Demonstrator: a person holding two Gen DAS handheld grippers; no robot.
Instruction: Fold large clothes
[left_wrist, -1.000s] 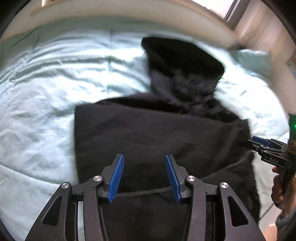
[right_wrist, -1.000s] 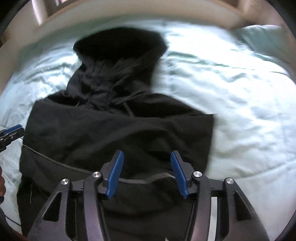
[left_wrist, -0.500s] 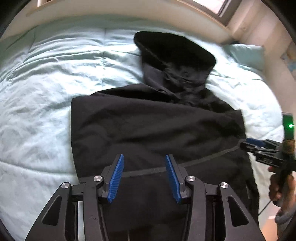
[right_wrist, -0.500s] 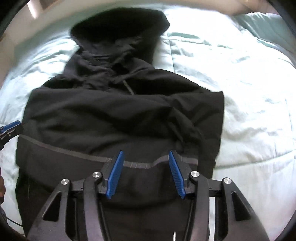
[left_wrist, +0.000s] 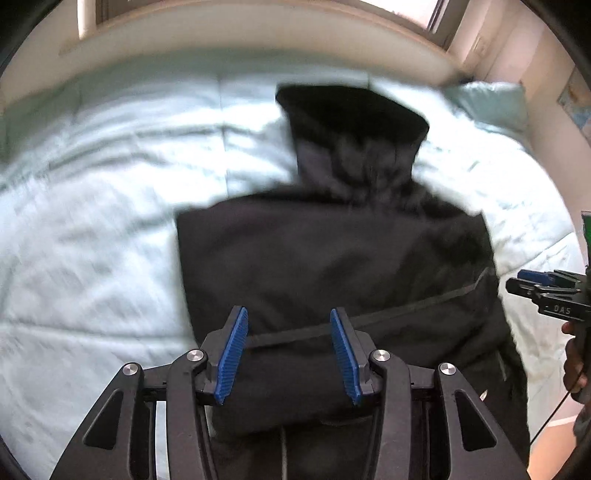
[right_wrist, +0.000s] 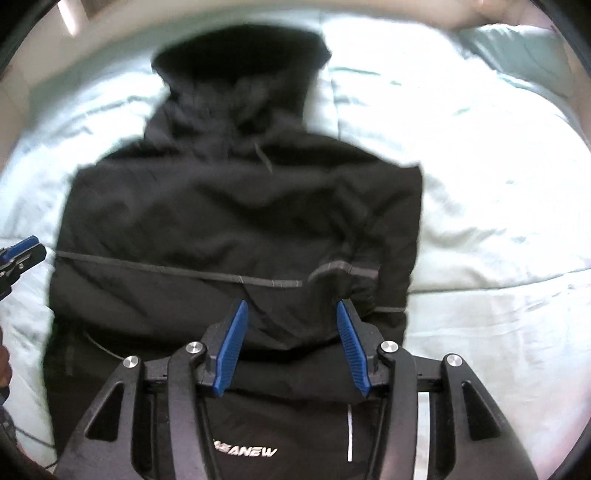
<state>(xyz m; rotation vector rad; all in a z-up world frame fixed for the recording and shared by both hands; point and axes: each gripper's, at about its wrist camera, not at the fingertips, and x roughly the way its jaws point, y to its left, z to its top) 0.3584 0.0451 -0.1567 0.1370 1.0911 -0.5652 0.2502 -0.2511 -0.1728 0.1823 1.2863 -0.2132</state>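
Both grippers, left (left_wrist: 288, 356) and right (right_wrist: 291, 347), are held with jaws apart, empty, above the black hooded fabric jacket (right_wrist: 236, 206) spread on the pale green quilt (right_wrist: 480, 206).

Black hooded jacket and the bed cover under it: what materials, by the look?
Jacket: probably thin woven synthetic, matte black; fine crinkles, a grey taped seam line, a printed logo near the hem. Bed cover: looks like a soft, pale-green stitched quilt, matte and puffy between seams. Motion blur leaves the fibres uncertain.
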